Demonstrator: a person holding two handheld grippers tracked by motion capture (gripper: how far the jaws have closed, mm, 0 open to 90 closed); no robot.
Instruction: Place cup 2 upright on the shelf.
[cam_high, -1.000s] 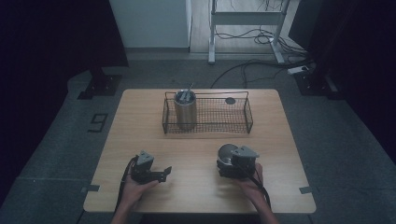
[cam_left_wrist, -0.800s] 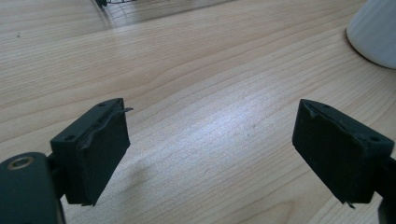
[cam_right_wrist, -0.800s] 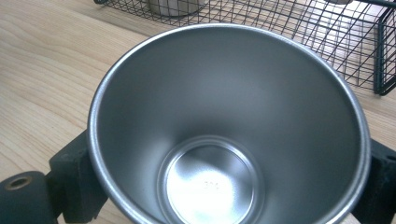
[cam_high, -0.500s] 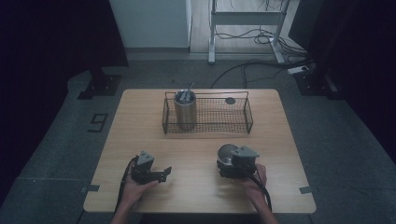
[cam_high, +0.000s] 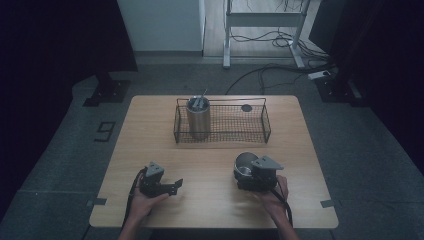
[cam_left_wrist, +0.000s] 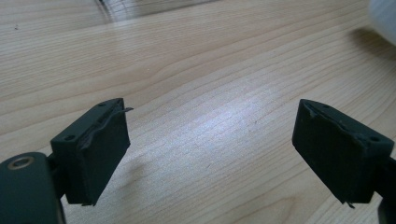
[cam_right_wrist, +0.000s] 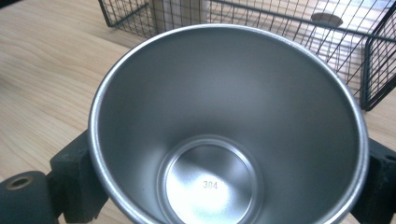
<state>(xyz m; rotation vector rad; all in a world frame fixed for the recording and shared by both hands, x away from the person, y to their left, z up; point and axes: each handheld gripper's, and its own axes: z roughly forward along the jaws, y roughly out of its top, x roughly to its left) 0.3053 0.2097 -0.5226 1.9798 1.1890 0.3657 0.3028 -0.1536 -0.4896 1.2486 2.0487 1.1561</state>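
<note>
Steel cup (cam_right_wrist: 224, 135) sits between my right tongs (cam_high: 253, 176), which grasp it by its sides; my left tongs (cam_left_wrist: 219, 149) are released over bare worktop (cam_left_wrist: 196, 70). I judge the cup is gripped and lifting comes next, probably toward the wire basket (cam_high: 222, 121) ahead of the tongs.

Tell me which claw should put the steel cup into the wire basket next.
Right. The right claw already has its jaws around the steel cup, facing the wire basket. The left claw is open over bare table, probably worse placed.
</note>
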